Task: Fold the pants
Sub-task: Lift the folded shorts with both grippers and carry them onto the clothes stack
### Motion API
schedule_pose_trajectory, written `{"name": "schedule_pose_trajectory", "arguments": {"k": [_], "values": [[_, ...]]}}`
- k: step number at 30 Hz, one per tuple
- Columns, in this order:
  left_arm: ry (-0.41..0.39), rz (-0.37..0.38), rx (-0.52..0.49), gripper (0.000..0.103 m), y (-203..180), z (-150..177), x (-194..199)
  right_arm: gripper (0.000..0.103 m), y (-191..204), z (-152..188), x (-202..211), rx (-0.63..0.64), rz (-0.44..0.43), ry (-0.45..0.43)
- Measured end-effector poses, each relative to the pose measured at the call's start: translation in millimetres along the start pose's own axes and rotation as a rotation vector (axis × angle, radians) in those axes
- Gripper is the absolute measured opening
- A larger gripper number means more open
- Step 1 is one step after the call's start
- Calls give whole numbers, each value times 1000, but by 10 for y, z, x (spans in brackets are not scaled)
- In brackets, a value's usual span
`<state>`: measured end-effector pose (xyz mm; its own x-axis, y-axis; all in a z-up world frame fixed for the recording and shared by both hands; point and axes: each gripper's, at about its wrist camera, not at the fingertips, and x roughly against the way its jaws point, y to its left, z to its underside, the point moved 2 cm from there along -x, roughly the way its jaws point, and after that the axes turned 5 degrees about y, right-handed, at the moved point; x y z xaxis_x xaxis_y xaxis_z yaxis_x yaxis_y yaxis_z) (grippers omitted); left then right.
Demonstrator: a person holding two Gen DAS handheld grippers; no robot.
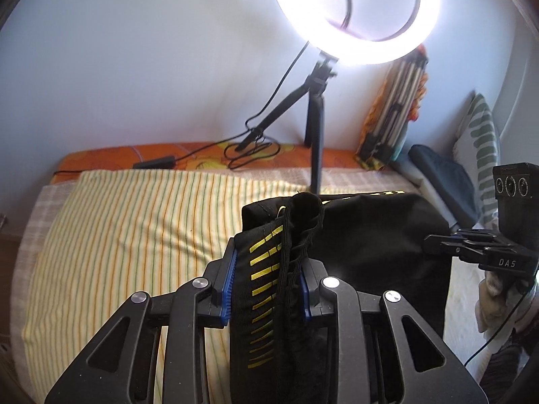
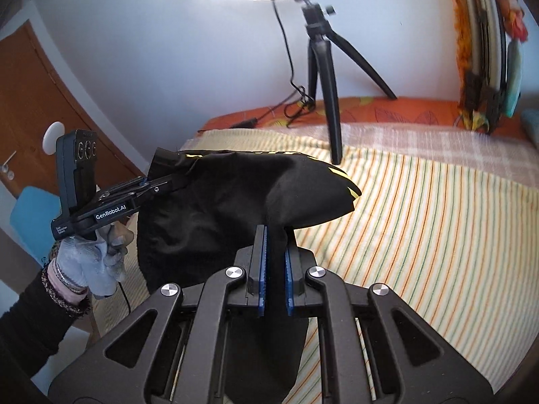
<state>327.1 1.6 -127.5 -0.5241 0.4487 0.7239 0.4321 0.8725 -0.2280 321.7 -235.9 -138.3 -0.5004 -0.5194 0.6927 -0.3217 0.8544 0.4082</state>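
Note:
The black pants point(image 1: 370, 235) with yellow dashes hang in the air above the bed, held by both grippers. My left gripper point(image 1: 266, 269) is shut on the waistband end with the yellow stripes and drawstring. My right gripper point(image 2: 274, 252) is shut on another black edge of the pants point(image 2: 235, 202). In the right wrist view the left gripper point(image 2: 158, 188) shows at the left, clamped on the cloth. In the left wrist view the right gripper point(image 1: 438, 239) shows at the right, against the cloth.
A yellow striped sheet point(image 1: 151, 229) covers the bed below. A lit ring light point(image 1: 353, 17) on a black tripod point(image 2: 330, 101) stands at the far edge with its cable. Pillows point(image 1: 478, 148) lie at the right. A wooden door point(image 2: 40, 101) is at the left.

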Motion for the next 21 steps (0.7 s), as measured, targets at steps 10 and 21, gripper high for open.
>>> {"name": "schedule_pose_trajectory", "arguments": {"k": [10,21], "values": [[-105,53,-36,27,-409,-188,626,9,366,-39,793,106,42,-106],[-178,136,-125,27,-1311,-477,697,9,89,-76,1718,116,125,-204]]}}
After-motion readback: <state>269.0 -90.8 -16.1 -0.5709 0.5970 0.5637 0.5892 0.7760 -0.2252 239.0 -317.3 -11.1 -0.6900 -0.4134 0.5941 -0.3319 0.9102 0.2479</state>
